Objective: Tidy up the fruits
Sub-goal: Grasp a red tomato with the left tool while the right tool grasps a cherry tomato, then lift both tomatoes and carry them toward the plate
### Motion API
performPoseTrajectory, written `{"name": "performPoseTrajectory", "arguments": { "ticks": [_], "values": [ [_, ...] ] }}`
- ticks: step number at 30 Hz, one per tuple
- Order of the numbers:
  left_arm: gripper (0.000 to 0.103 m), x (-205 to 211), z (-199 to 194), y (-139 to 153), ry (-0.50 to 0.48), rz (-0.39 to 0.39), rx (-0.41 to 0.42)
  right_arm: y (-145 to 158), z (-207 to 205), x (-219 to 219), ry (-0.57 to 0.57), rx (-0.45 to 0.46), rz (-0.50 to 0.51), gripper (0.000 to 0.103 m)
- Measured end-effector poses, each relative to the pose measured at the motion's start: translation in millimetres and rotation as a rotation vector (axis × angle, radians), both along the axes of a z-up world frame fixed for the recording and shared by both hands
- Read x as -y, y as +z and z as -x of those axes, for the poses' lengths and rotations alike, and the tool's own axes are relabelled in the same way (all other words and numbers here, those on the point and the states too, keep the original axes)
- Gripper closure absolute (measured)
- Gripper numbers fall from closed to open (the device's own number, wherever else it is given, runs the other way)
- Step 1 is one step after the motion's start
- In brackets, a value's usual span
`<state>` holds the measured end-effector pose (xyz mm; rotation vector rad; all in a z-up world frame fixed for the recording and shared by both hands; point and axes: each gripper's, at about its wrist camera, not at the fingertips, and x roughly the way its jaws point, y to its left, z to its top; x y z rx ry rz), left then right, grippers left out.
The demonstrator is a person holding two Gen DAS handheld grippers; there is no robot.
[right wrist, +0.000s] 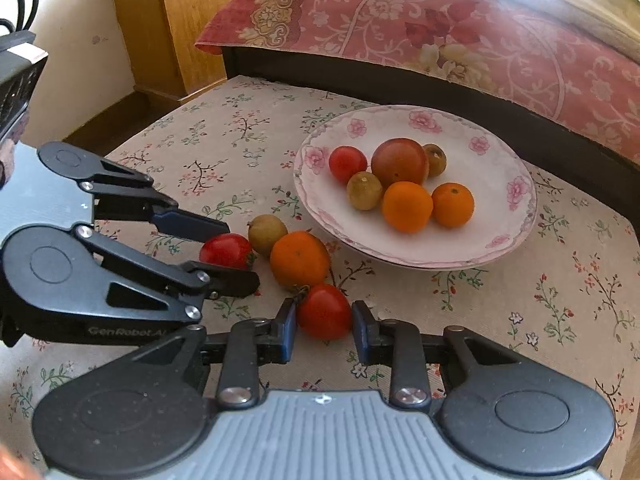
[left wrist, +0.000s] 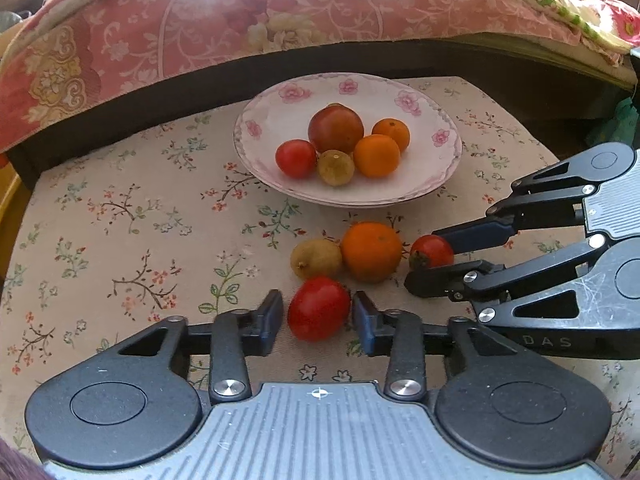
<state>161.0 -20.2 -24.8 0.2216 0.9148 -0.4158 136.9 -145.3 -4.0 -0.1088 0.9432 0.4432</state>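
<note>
Left gripper (left wrist: 318, 312) (right wrist: 230, 254): jaws apart, straddling the plain tomato (left wrist: 319, 308) (right wrist: 226, 251). One pad is against its skin and the other is a sliver off, so it is not clamped. The tomato sits on the floral cloth (left wrist: 120, 240) (right wrist: 560, 320).

Right gripper (right wrist: 324, 320) (left wrist: 428, 258): both pads touch the sides of the stemmed tomato (right wrist: 324, 312) (left wrist: 432, 251), so it looks clamped. This tomato is also down on the cloth.

Between the two tomatoes lies a loose orange (left wrist: 371, 252) (right wrist: 299, 258), touching or just beside the stemmed one. A brownish fruit (left wrist: 316, 259) (right wrist: 267, 234) rests against the orange's other side.

Just beyond this cluster is the flowered plate (left wrist: 272, 120) (right wrist: 492, 152). It holds:
- a big dark red fruit (left wrist: 336, 129) (right wrist: 400, 162) in the middle
- a small tomato (left wrist: 296, 159) (right wrist: 347, 164)
- two oranges (left wrist: 377, 156) (right wrist: 407, 207)
- a brownish fruit in front (left wrist: 336, 167) (right wrist: 364, 191)
- a second brownish one (right wrist: 435, 159) tucked behind the big fruit, barely seen from the left wrist

Behind the plate there is a dark bed edge with a pink flowered cover (left wrist: 200, 20) (right wrist: 480, 40). A wooden cabinet (right wrist: 188, 20) stands by the wall.
</note>
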Motion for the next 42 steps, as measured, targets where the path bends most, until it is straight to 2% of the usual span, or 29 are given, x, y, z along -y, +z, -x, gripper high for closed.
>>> {"name": "performPoseTrajectory", "arguments": {
  "ticks": [9,22,26,29,32,35,42],
  "values": [
    [0.063,6,19,3,-0.018,-0.012,-0.029,3,14,10,-0.021,-0.020,0.005,0.071],
    [0.062,25,66,3,-0.093,-0.009,-0.063,10,77,18,-0.026,-0.068,0.037,0.070],
    [0.060,27,71,2,-0.105,-0.017,-0.054,10,81,19,-0.035,-0.067,0.032,0.070],
    [0.055,27,72,2,-0.114,-0.022,-0.050,10,83,20,-0.040,-0.065,0.028,0.068],
    [0.051,28,71,1,-0.131,-0.028,-0.045,10,84,22,-0.032,-0.060,0.016,0.058],
    [0.043,27,71,1,-0.137,-0.038,-0.037,10,85,23,-0.023,-0.057,0.009,0.057],
    [0.040,25,65,1,-0.137,-0.037,-0.037,9,80,23,-0.010,-0.050,0.002,0.057]
  ]
}}
